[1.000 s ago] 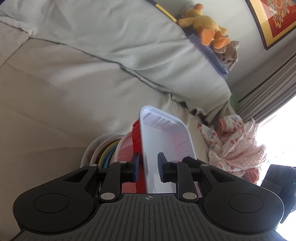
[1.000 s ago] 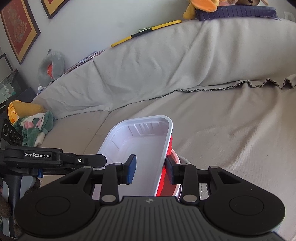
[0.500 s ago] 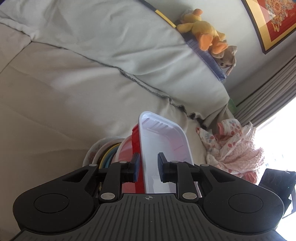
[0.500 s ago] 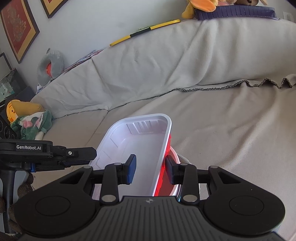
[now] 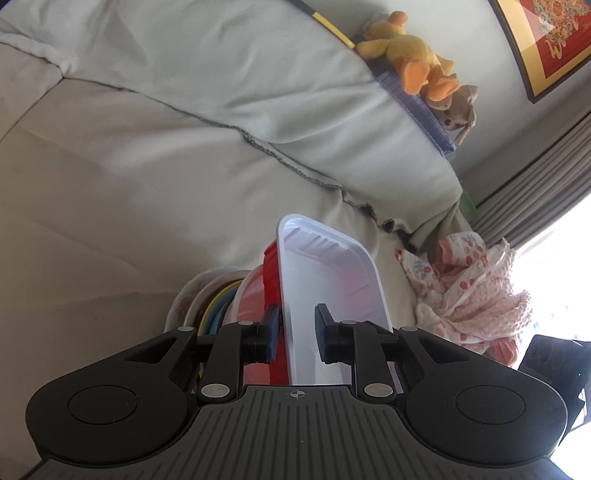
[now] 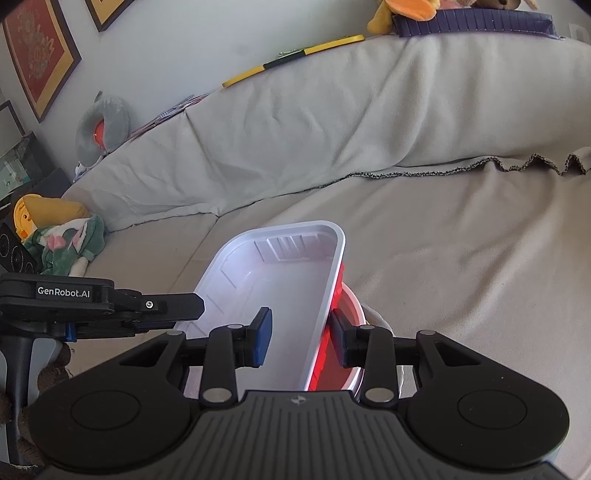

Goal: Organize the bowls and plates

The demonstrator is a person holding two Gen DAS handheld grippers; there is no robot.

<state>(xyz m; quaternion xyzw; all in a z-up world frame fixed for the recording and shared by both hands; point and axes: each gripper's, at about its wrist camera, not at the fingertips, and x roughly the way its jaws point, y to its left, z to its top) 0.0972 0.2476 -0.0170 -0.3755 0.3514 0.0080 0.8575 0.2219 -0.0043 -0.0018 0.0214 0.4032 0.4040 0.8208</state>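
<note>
We list a white rectangular tray (image 5: 332, 284) nested in a red tray (image 5: 271, 273), the pair sitting on a stack of round dishes over a sofa seat (image 5: 110, 184) draped in pale cloth.

Left gripper (image 5: 295, 334): its jaws straddle one long wall of the nested trays, one pad outside against the red side, the other inside the white tray with a gap showing to the wall. We cannot tell whether it is clamped.

Right gripper (image 6: 301, 338): its jaws straddle the opposite long wall, the outer pad touching the red side, the blue inner pad (image 6: 263, 332) standing clear of the white wall inside the tray. Again we cannot tell whether it is pinching.

Seen only from the left wrist: the dishes under the trays, namely a red bowl (image 5: 249, 299), yellow and teal rims (image 5: 218, 299) and a white patterned plate (image 5: 183, 299); a pink spotted cloth (image 5: 469, 291) bundled at the sofa's end; grey curtains (image 5: 535, 177); a brown plush (image 5: 458, 110) beside the yellow plush duck (image 5: 406, 62).

Seen only from the right wrist: the left gripper's body (image 6: 74, 299), marked GenRobot.AI, reaching the tray from the side; a grey neck pillow (image 6: 101, 125); a yellow-haired doll (image 6: 40, 214) on green cloth; two framed pictures (image 6: 40, 62) on the wall.

Seen in both: the blue ridged mat (image 6: 476, 18) along the top of the sofa back, and a yellow strip (image 6: 295, 61) lying there.
</note>
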